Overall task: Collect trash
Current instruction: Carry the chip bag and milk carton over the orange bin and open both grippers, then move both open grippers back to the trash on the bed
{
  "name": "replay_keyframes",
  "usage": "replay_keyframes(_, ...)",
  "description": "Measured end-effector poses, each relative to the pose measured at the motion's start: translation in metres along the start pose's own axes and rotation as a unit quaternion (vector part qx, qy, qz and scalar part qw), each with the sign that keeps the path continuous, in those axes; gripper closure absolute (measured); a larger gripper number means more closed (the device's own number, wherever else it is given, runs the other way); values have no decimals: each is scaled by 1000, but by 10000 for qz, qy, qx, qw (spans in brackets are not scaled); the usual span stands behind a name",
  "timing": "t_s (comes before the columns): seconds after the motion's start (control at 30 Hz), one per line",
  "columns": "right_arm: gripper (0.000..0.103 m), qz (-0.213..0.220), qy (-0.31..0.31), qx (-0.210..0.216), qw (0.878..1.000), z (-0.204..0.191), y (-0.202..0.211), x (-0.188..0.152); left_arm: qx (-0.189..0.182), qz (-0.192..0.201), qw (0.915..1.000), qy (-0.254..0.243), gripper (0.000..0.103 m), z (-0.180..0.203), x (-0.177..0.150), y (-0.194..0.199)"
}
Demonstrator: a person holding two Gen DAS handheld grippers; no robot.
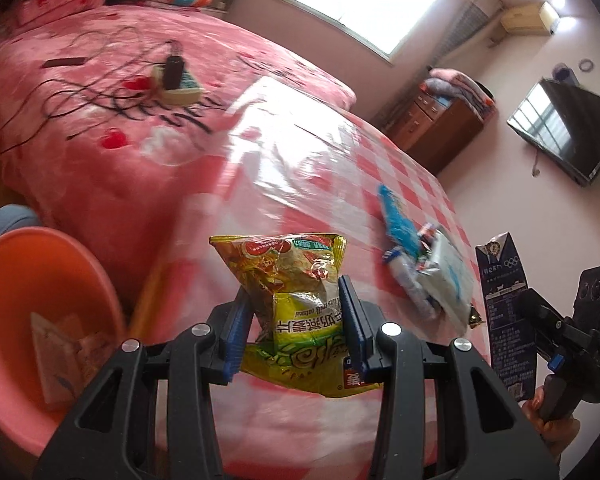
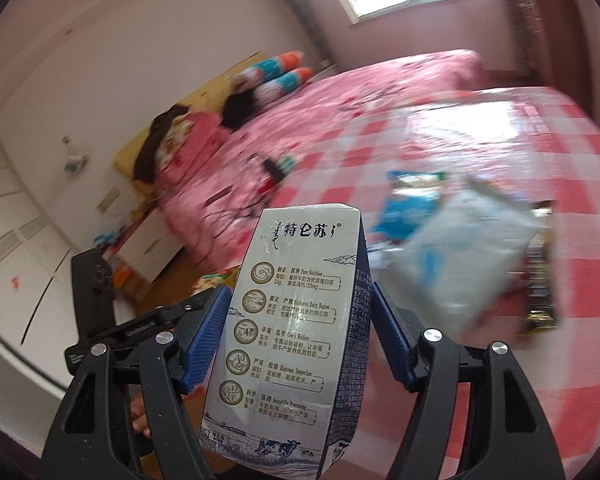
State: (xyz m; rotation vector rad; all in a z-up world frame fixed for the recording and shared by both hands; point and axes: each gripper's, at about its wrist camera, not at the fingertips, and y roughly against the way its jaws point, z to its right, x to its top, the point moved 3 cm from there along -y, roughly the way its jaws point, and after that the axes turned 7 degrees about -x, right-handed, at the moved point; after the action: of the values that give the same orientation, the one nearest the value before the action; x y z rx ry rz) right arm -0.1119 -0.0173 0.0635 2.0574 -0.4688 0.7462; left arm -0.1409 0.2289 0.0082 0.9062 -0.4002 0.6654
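My left gripper is shut on a yellow-green snack bag and holds it above the pink checked table cover. My right gripper is shut on a white and dark blue milk carton; the carton also shows at the right edge of the left wrist view. A pink basin with a few wrappers inside sits at the lower left. More trash lies on the table: a blue wrapper, a white plastic bag and a dark wrapper.
A bed with a pink quilt lies beyond the table, with cables and a small box on it. A wooden dresser and a wall TV stand at the far right.
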Motion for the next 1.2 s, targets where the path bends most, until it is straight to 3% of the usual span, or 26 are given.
replay_keyframes(0.27, 33, -550, 673, 666, 9940, -91, -58, -5, 598, 348, 9959, 590, 60, -71, -2, 47)
replay_keyframes(0.57, 33, -937, 1243, 1348, 9786, -181, -111, -13, 1161, 552, 9837, 1259, 59, -142, -16, 85)
replay_keyframes(0.7, 29, -1107, 1354, 1463, 9737, -210, -140, -19, 1465, 690, 9740, 1582, 35, -168, -19, 98)
replay_keyframes(0.73, 20, -1101, 1366, 1399, 9745, -211, -144, -20, 1531, 729, 9711, 1681, 33, -174, -19, 102)
replay_keyframes(0.77, 19, -1112, 1329, 1311, 9761, -211, -151, -22, 1590, 752, 9685, 1764, 29, -180, -20, 106)
replay_keyframes(0.9, 18, -1185, 948, 1306, 9798, -191, -152, -24, 1771, 851, 9652, 1723, 25, -184, -18, 116)
replay_keyframes(1.2, 14, -472, 1311, 768, 9873, -154, -103, -21, 1750, 796, 9696, 1517, 22, -172, -17, 112)
